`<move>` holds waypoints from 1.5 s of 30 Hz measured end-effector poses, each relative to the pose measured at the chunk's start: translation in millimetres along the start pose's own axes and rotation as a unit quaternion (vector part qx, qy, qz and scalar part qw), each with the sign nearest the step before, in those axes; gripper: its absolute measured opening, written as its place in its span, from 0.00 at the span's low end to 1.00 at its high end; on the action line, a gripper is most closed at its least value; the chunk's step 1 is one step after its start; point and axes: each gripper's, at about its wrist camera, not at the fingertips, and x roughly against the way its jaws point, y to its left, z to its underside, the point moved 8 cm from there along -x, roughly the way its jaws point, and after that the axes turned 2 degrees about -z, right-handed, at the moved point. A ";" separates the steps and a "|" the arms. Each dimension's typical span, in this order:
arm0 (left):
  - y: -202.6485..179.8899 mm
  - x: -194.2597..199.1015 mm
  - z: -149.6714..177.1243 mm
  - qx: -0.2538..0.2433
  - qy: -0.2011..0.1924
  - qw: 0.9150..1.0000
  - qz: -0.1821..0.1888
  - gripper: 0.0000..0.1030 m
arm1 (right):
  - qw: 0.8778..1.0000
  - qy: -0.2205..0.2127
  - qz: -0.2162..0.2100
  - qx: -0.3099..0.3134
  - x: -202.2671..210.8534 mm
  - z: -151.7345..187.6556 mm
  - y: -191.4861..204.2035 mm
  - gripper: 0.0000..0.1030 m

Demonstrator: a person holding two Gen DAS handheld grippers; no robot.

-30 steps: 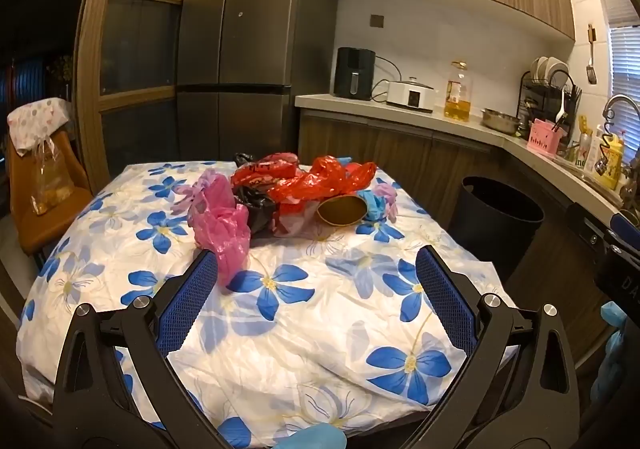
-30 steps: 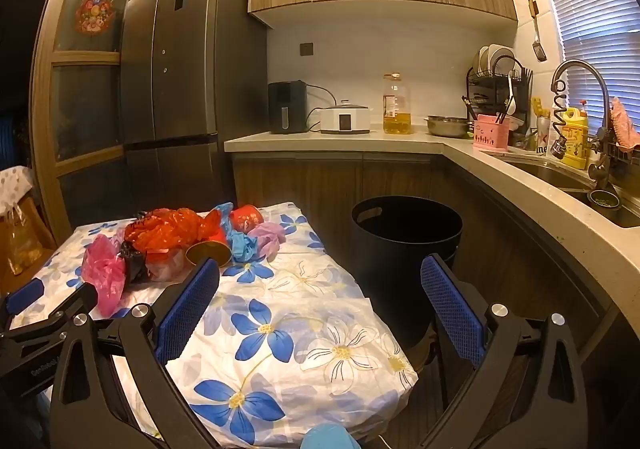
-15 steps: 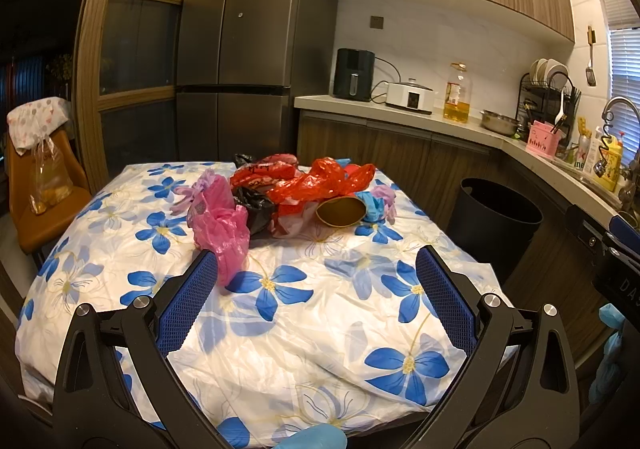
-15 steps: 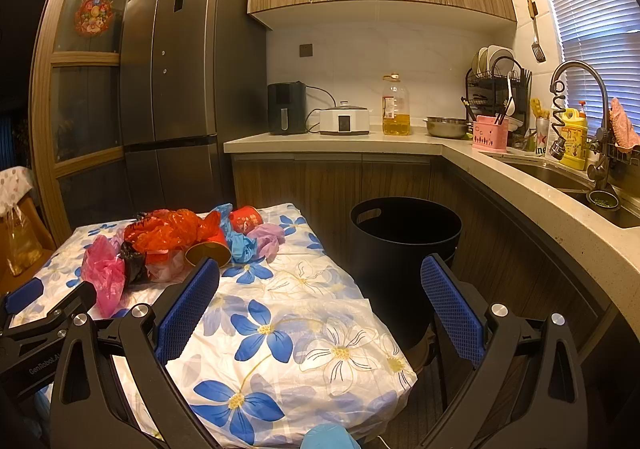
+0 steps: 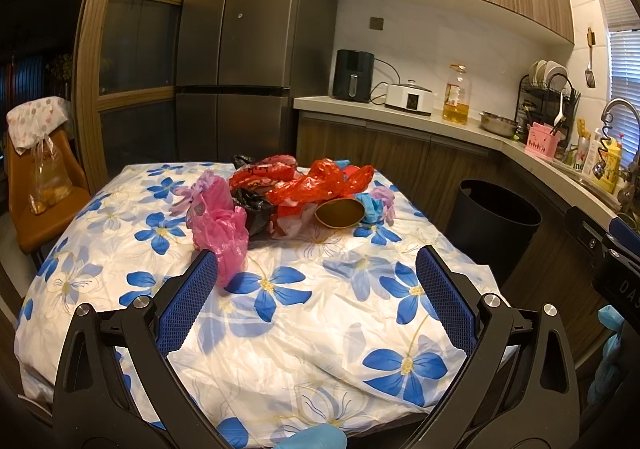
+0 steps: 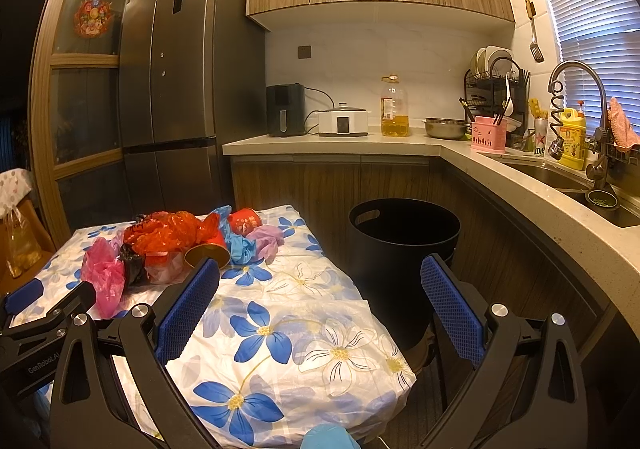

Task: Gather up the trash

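Note:
A pile of trash lies on the far half of the flower-print table point(image 5: 280, 329): a pink bag point(image 5: 220, 225), a black bag point(image 5: 256, 209), red bags point(image 5: 316, 181), a gold-lined paper cup point(image 5: 340, 213) on its side, and blue and purple gloves point(image 5: 372, 205). The pile also shows in the right wrist view point(image 6: 168, 241), with a red cup point(image 6: 244, 221). A black bin point(image 6: 404, 249) stands on the floor right of the table. My left gripper point(image 5: 316, 289) is open and empty, short of the pile. My right gripper point(image 6: 320, 305) is open and empty over the table's right corner.
A wooden counter point(image 6: 520, 185) with sink, dish rack and appliances wraps around the right. A steel fridge point(image 5: 236, 49) stands behind the table. An orange chair point(image 5: 36, 205) with a bag stands at the left. The left gripper's body point(image 6: 36, 325) shows at the right view's lower left.
Both grippers have stayed open. The views have shifted very slightly; the trash pile has not moved.

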 end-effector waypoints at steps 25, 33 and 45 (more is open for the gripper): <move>-5.1 2.2 -7.7 0.003 -0.002 1.000 0.000 0.95 | 1.000 -0.002 0.000 0.000 0.9 -0.5 -0.5 0.95; -5.9 2.5 -8.7 0.003 -0.003 1.000 0.000 0.95 | 1.000 -0.002 0.000 0.000 0.8 -1.0 0.0 0.95; -8.5 1.8 -12.8 0.004 -0.003 1.000 0.000 0.95 | 1.000 -0.003 -0.004 0.001 -1.6 -5.7 3.8 0.95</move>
